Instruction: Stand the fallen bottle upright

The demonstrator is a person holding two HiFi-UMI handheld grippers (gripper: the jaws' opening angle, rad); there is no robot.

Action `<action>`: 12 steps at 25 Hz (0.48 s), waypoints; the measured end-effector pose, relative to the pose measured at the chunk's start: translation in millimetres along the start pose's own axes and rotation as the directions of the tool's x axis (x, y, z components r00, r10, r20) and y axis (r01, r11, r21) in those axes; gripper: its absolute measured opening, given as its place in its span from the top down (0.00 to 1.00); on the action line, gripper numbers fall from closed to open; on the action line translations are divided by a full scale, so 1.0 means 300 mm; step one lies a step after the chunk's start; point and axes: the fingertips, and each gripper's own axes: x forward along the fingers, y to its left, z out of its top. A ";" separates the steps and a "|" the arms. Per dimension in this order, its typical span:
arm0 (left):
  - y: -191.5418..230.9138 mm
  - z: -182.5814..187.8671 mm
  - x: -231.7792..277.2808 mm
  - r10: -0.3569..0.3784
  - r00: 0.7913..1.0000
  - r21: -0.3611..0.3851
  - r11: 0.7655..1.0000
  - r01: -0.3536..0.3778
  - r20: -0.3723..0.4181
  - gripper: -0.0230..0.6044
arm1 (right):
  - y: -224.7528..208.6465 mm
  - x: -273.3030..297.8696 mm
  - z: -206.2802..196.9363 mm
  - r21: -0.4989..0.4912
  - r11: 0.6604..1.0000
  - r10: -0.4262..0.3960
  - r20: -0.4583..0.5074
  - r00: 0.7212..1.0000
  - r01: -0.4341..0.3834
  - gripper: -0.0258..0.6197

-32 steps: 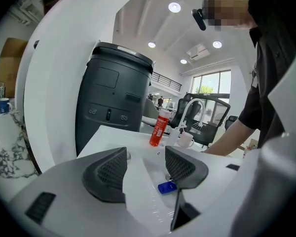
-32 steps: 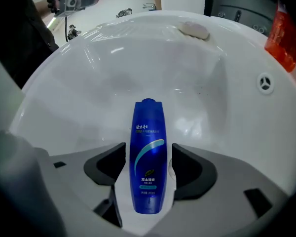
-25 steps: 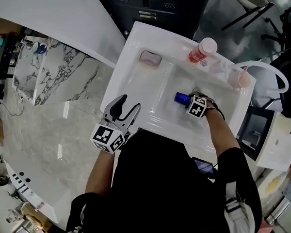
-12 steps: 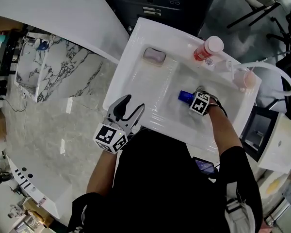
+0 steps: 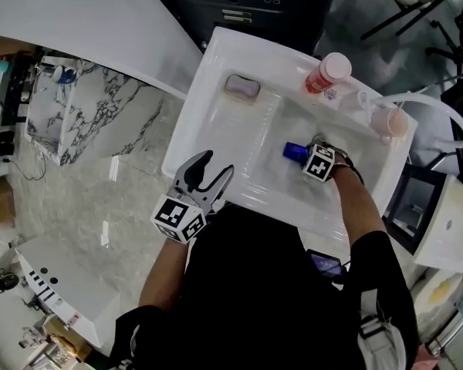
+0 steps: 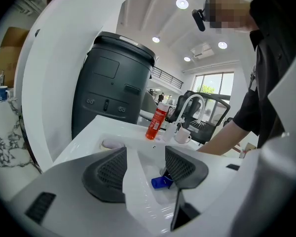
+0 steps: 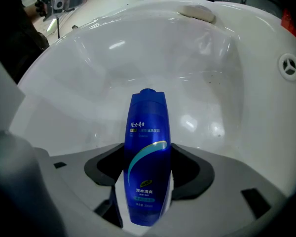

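The blue bottle [image 5: 295, 152] is in the bowl of the white sink [image 5: 208, 91], near the drain side, and is not standing on its base. The right gripper [image 5: 309, 153] points steeply down into the bowl. Its jaws pinch the bottle's lower body from both sides, and the cap end projects past the jaw tips. The left gripper [image 5: 214, 169] hangs over the sink's near rim, well apart from the bottle. Its jaws are spread with nothing between them.
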 end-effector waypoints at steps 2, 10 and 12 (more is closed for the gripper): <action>-0.009 -0.002 0.007 -0.003 1.000 -0.001 1.000 0.003 0.000 0.56 | 0.005 -0.001 0.000 -0.006 1.000 -0.013 0.014 1.000 0.013 0.51; -0.030 -0.008 0.038 -0.027 1.000 -0.007 1.000 0.027 -0.007 0.56 | 0.055 -0.063 0.076 0.008 0.995 -0.097 0.191 0.977 0.097 0.51; -0.041 -0.008 0.054 -0.043 0.999 -0.007 0.999 0.043 -0.006 0.56 | 0.059 -0.098 0.107 0.070 0.993 -0.115 0.259 0.959 0.100 0.51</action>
